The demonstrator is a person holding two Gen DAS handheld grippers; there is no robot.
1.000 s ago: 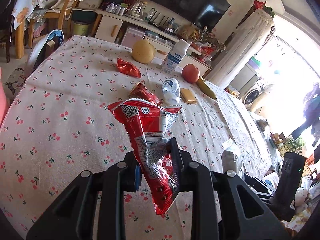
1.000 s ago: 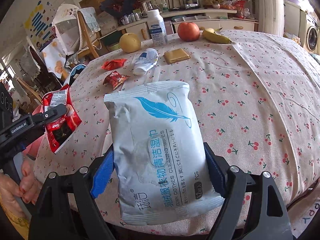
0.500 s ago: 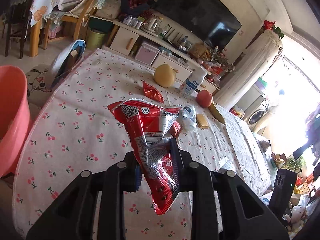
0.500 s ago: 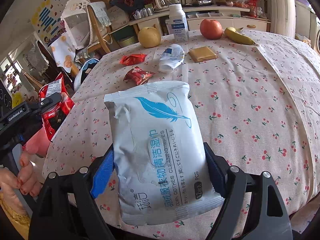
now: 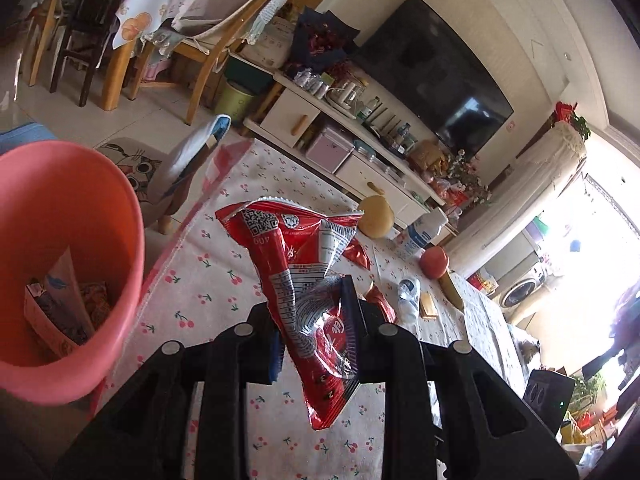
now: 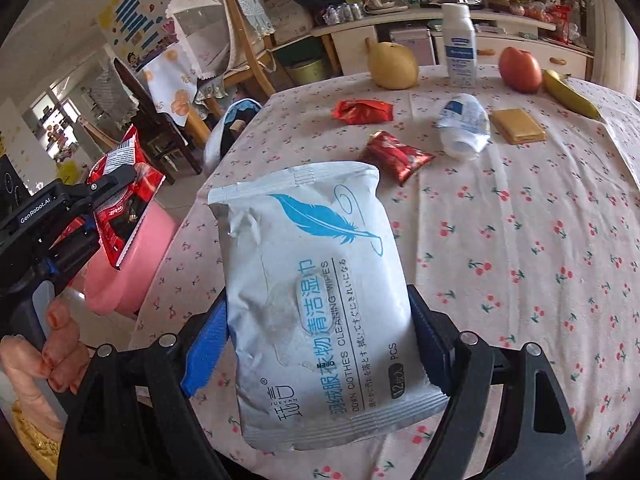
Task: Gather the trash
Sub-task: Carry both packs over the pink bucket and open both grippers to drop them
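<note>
My left gripper (image 5: 314,320) is shut on a crumpled red snack bag (image 5: 304,276), held in the air near the table's left edge, to the right of a pink bin (image 5: 72,264) that holds some wrappers. The same bag (image 6: 120,196) and bin (image 6: 128,264) show at the left of the right wrist view. My right gripper (image 6: 316,328) is shut on a white wet-wipes pack (image 6: 316,288), held above the table. Two red wrappers (image 6: 362,111) (image 6: 396,156) and a crushed white bottle (image 6: 464,126) lie on the cherry-print tablecloth (image 6: 520,240).
On the far side of the table are a pear (image 6: 392,66), a white bottle (image 6: 459,52), an apple (image 6: 520,69), a banana (image 6: 568,94) and a tan flat pack (image 6: 518,126). Chairs (image 5: 208,40) and a low cabinet (image 5: 320,136) stand beyond the table.
My left gripper has swung left with the red bag, off the table's middle to its edge; the pink bin has come into view beside it. My right gripper has moved little.
</note>
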